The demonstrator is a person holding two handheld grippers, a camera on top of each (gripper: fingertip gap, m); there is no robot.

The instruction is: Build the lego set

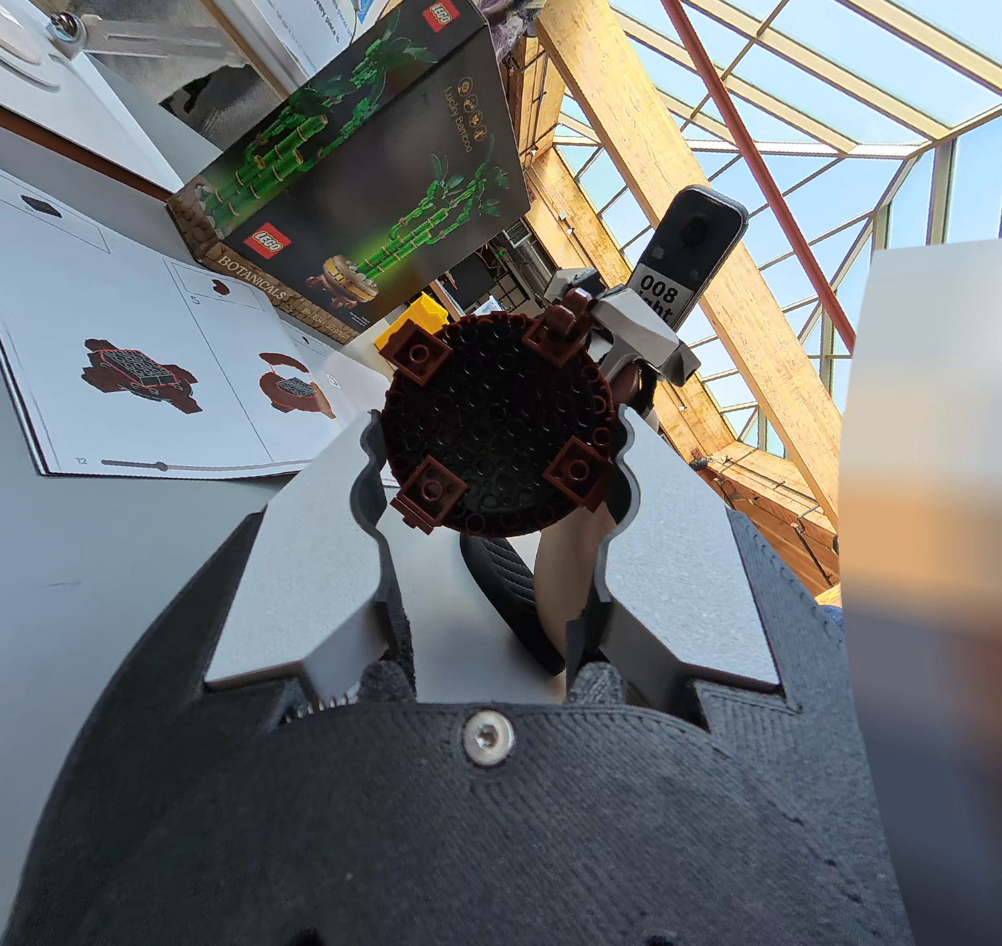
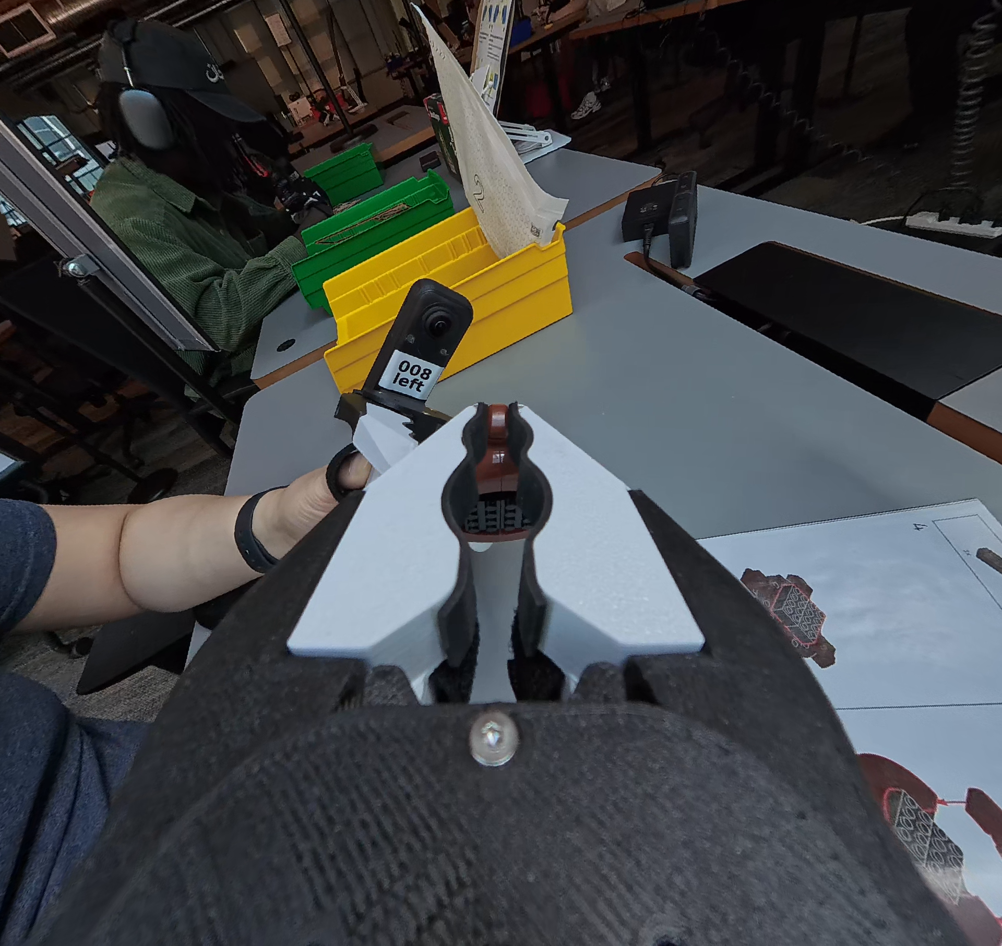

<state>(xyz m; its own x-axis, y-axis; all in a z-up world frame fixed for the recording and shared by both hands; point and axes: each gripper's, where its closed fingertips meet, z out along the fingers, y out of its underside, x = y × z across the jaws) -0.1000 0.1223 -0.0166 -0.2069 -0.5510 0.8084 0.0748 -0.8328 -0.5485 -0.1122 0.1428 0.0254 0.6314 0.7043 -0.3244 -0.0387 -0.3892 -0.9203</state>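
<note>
My left gripper (image 1: 499,426) is shut on a round dark brown and black Lego base (image 1: 496,421), held in the air with its underside toward the camera. Several reddish-brown square bricks (image 1: 417,353) sit near its rim. My right gripper (image 2: 496,411) is shut on a small reddish-brown curved piece (image 2: 496,448) and holds it against the base's upper right brick (image 1: 553,332). The right gripper also shows in the left wrist view (image 1: 623,334). The left gripper shows in the right wrist view (image 2: 390,432), held by a hand (image 2: 303,508). The base (image 2: 496,519) peeks between my right fingers.
The Lego box (image 1: 352,161) stands on the grey table (image 2: 678,405). An open instruction booklet (image 1: 135,351) lies flat and also shows in the right wrist view (image 2: 867,622). A yellow bin (image 2: 461,291) holds a paper bag (image 2: 488,161). Green bins (image 2: 374,220) and a person (image 2: 190,215) are beyond.
</note>
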